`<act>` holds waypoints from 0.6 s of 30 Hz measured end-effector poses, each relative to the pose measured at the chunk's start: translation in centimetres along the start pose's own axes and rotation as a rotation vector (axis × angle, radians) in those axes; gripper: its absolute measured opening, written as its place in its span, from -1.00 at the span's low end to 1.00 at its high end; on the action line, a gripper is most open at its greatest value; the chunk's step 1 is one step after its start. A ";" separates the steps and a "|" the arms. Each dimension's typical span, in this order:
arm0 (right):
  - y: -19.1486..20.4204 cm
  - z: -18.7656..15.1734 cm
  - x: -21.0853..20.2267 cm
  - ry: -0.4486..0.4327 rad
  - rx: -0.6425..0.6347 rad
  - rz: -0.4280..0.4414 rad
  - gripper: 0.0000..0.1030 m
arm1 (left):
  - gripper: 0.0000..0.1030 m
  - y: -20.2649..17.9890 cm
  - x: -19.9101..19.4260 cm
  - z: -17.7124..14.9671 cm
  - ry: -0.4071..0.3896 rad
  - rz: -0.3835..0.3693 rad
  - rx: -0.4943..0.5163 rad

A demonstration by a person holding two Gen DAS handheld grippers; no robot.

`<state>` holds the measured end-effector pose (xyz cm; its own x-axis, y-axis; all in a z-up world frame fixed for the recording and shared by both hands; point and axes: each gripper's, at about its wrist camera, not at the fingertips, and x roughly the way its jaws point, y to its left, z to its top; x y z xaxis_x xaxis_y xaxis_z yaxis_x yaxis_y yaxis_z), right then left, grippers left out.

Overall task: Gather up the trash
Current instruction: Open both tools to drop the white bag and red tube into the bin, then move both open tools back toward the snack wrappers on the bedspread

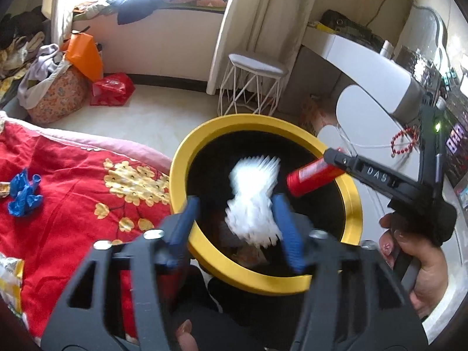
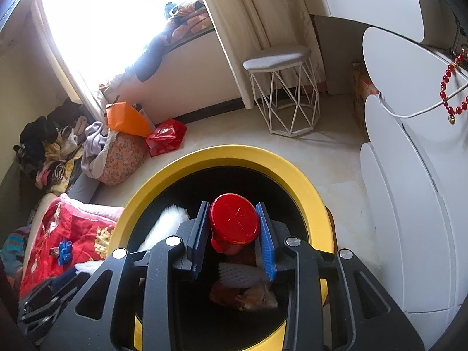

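A black bin with a yellow rim stands beside the bed. My left gripper hangs over its mouth, open, with a white foam net blurred between the blue fingers and not pressed by the pads. From the right, my right gripper reaches over the bin, shut on a red can whose end points down into it. Inside lie another foam net and orange wrappers. A hand holds the right gripper's handle.
A red flowered bedspread lies left of the bin with a crumpled blue glove and a yellow snack wrapper on it. A white wire stool, red bag and clothes pile stand beyond. White furniture flanks the right.
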<state>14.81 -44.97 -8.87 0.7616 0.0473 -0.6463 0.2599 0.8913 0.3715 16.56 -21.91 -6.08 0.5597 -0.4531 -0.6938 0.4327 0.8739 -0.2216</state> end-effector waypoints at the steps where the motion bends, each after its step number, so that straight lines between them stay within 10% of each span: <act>1: 0.1 0.0 0.0 -0.001 0.001 -0.001 -0.14 | 0.06 0.1 -0.2 0.0 -0.005 0.002 -0.005; 8: 0.8 -0.2 -0.2 -0.015 -0.015 -0.003 0.09 | 0.79 1.3 -2.4 -0.6 -0.051 0.041 -0.053; 18: 3.5 -0.6 -1.5 -0.065 -0.111 0.005 0.25 | 0.79 3.1 -6.1 -1.3 -0.124 0.112 -0.095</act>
<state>14.22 -41.65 -6.95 0.8005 0.0257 -0.5988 0.1915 0.9358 0.2961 13.60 -16.22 -3.44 0.6861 -0.3652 -0.6292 0.2973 0.9301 -0.2156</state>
